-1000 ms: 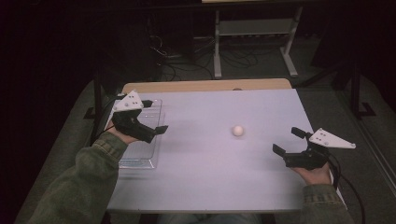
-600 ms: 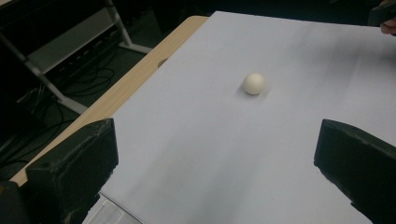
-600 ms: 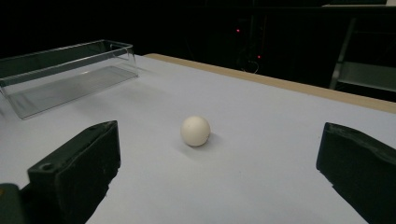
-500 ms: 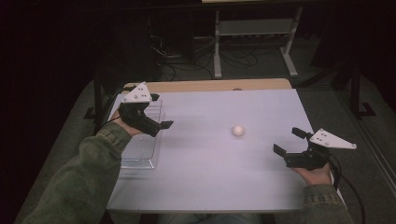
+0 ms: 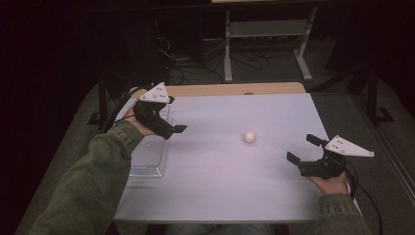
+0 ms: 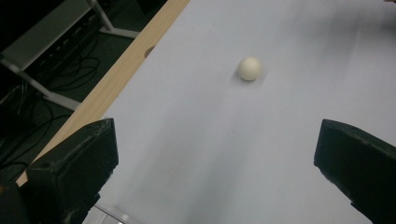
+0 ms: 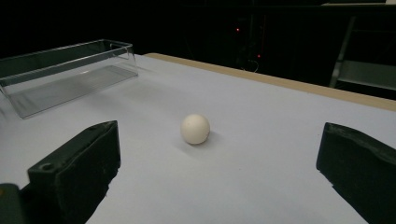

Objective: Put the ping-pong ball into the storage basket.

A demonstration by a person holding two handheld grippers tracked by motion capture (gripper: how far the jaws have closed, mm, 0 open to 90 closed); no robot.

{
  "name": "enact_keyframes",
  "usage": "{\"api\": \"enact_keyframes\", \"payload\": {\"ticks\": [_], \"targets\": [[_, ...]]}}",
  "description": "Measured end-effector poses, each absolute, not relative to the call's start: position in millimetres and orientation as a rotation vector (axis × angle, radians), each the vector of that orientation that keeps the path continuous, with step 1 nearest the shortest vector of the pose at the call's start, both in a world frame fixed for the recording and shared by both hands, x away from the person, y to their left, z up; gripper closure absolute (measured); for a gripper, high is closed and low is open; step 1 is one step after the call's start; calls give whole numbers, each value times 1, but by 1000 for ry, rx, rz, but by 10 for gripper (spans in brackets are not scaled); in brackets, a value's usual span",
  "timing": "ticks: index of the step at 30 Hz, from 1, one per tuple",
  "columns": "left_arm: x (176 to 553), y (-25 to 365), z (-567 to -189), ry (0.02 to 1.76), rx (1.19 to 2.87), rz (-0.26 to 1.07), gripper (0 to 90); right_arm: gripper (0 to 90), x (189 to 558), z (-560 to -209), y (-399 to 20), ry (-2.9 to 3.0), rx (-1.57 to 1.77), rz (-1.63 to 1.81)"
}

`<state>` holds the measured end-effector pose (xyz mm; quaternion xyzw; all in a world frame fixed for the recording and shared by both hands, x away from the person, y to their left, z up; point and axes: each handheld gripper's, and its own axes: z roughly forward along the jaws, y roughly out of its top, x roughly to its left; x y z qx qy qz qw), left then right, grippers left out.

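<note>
Now | white ball [image 5: 249,137]: round, no long axis | left hand-held gripper [image 5: 176,131]: spread | right hand-held gripper [image 5: 303,149]: spread

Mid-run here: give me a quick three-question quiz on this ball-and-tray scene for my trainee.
1. True or false: the white ball lies inside the clear tray.
2. Which gripper is above the tray's side of the table? A) left gripper B) right gripper C) neither
3. Fill in: in both gripper views the jaws stand ____ with the ball between them in the picture, untouched.

Key
1. False: it rests on the bare white table, apart from the tray.
2. A: the left gripper hangs by the tray at the table's left edge; the right one is at the near right.
3. Open: neither gripper holds anything.
</note>
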<state>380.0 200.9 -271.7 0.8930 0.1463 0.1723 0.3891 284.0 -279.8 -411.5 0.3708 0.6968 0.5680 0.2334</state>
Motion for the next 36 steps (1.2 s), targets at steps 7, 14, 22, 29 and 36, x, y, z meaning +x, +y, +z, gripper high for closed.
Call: {"api": "enact_keyframes", "payload": {"ticks": [7, 14, 22, 29, 36], "targets": [[387, 196, -272, 364, 2293, 420, 0, 0, 284, -412, -280, 1917, 1019, 1559], [394, 190, -271, 358, 2323, 412, 0, 0, 284, -412, -280, 1917, 1019, 1562], [400, 172, -268, 310, 2370, 391, 0, 0, 284, -413, -280, 1923, 1028, 1559], [403, 160, -270, 275, 2412, 371, 0, 0, 283, -412, -280, 1922, 1025, 1560], [408, 153, -273, 265, 2434, 359, 0, 0, 282, -412, -281, 1922, 1026, 1558]]}}
